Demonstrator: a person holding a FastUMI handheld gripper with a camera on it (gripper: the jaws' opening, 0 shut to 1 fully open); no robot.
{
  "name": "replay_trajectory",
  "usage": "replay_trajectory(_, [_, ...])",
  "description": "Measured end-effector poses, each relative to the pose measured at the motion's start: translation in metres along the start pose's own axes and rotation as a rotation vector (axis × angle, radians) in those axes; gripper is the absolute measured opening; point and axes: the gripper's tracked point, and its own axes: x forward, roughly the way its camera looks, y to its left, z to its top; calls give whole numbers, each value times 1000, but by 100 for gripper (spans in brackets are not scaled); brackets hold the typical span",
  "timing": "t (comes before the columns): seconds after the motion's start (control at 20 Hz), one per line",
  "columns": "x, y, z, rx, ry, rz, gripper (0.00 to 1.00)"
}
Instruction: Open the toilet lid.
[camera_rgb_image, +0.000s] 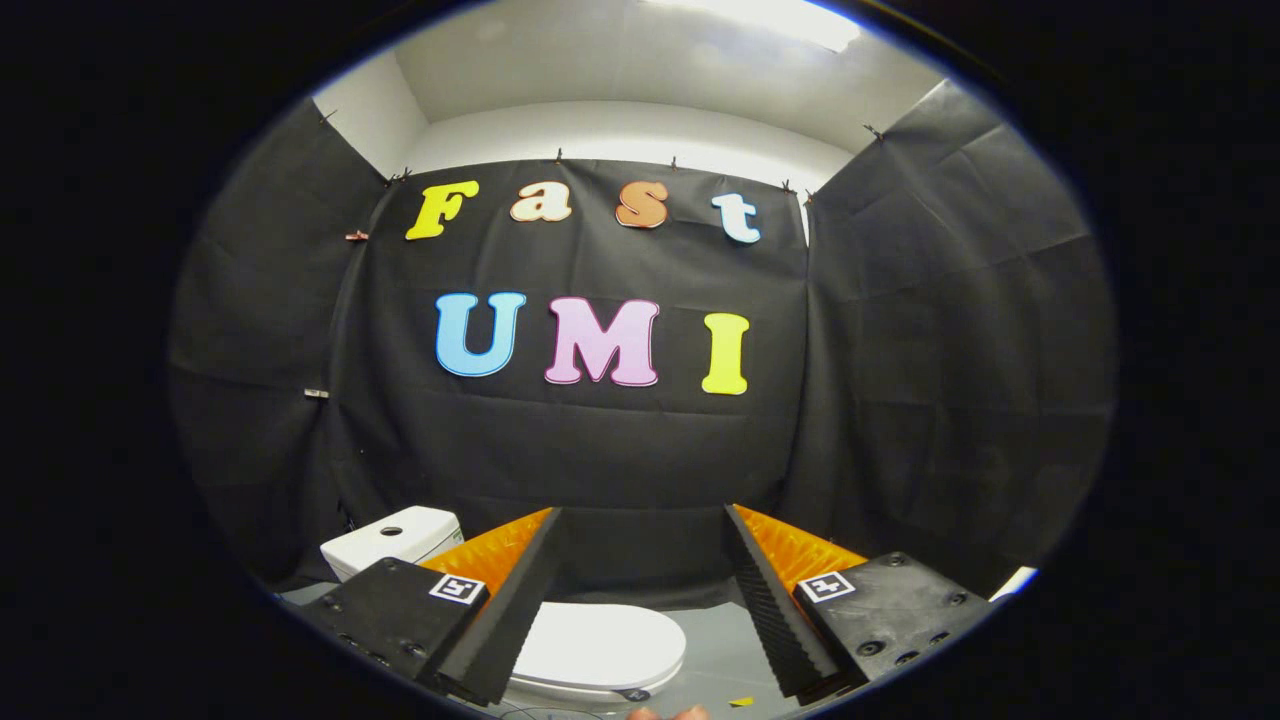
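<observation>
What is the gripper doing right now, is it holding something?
Gripper: open, holding nothing. Its fingers stand wide apart, with the closed toilet lid below and between them, not touched.

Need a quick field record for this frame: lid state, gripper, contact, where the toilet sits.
toilet lid: closed, flat on the bowl
cistern: white, behind the lid, against the black cloth wall
gripper: fingers open wide, holding nothing
contact: none; the lid lies below and between the fingers, nearer one of them
floor: grey, beside the toilet
task status: lid not yet opened
</observation>
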Motion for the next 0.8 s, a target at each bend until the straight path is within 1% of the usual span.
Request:
replay_trajectory(0.15, [13, 0, -33, 30, 38, 28, 98])
replay_trajectory(0.3, [24, -1, -74, 95, 107, 55, 98])
replay_trajectory(0.45, [30, -4, -116, 178, 188, 76, 99])
replay_trajectory(0.55, [31, -8, -147, 242, 249, 88, 98])
replay_trajectory(0.8, [34, -19, -232, 430, 422, 96, 98])
